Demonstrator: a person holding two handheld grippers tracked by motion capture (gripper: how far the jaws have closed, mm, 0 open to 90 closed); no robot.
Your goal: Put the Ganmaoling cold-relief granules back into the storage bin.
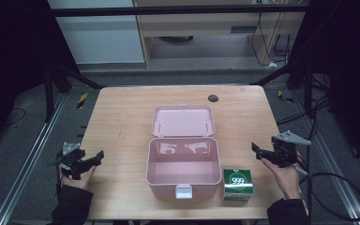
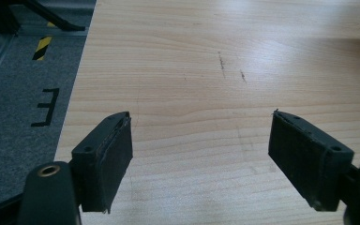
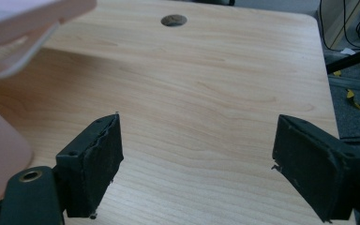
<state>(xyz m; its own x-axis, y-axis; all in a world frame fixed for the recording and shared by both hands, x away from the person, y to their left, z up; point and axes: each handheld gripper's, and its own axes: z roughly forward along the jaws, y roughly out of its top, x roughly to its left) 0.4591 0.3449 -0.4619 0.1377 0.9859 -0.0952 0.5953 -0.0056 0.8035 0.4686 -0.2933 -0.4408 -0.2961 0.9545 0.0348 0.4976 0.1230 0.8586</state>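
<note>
1. Table (image 1: 122,117): light wood, with a dark round hole (image 1: 213,98) near its far edge. We judge its near right corner tight; anything nudged there could go over the edge onto the floor

2. Pink box (image 1: 182,171): centre of the table, towards the near edge, lid (image 1: 183,120) thrown back flat on the far side, white latch (image 1: 183,191) on the near wall. We see nothing inside, though glare on the far inner wall makes that part hard to read. Risk: a gripper coming in low from the right could catch the right wall and shove the light box sideways, or knock the lid. In the right gripper view the box is cut off at the left edge and blurred

3. Green carton (image 1: 237,184): the thing we take to be in hand, standing just right of the box at the near edge, marked 999; the smaller print is too small to read. Whether it touches the box wall we cannot tell. Risk: a grip across a corner could tip it or crush a thin face, and a push could slide it off the near edge

4. Right gripper (image 1: 258,152): held right of the box and beyond the carton, apart from it, jaws parted and empty. They may need to spread further to span the carton

5. Left gripper (image 1: 97,157): at the left edge of the table, well apart from the box, jaws spread wide with nothing between them
</note>
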